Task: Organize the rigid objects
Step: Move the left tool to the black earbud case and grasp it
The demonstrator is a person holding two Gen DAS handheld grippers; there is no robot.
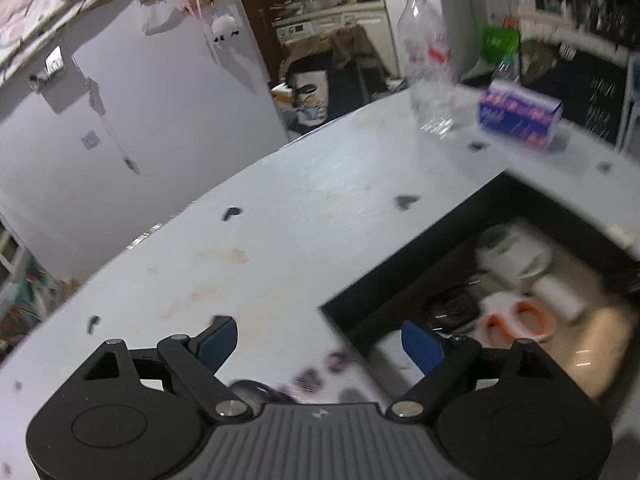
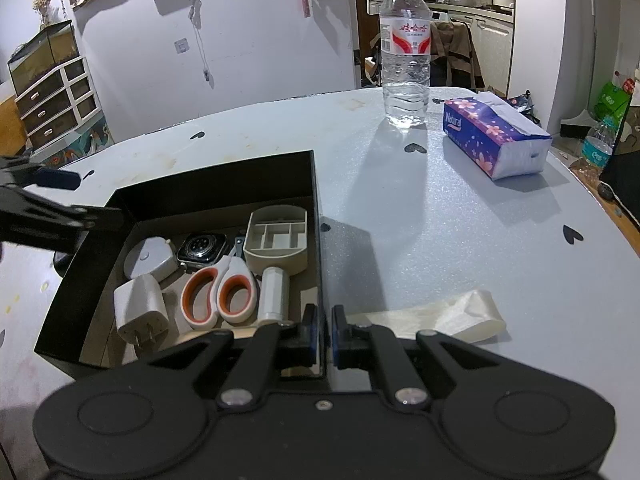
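The right gripper (image 2: 325, 332) is pinched narrow on the near wall of the black cardboard box (image 2: 224, 178), gripping its rim. Just ahead inside lie a white thread spool (image 2: 274, 294), orange-handled scissors (image 2: 218, 294), a white charger plug (image 2: 140, 312), a smartwatch (image 2: 200, 248) and a grey divided tray (image 2: 276, 238). The left gripper (image 1: 320, 344) hangs wide and empty above the table beside the box. Sorting looks nearly done; a translucent plastic wrap (image 2: 452, 316) to the right remains outside.
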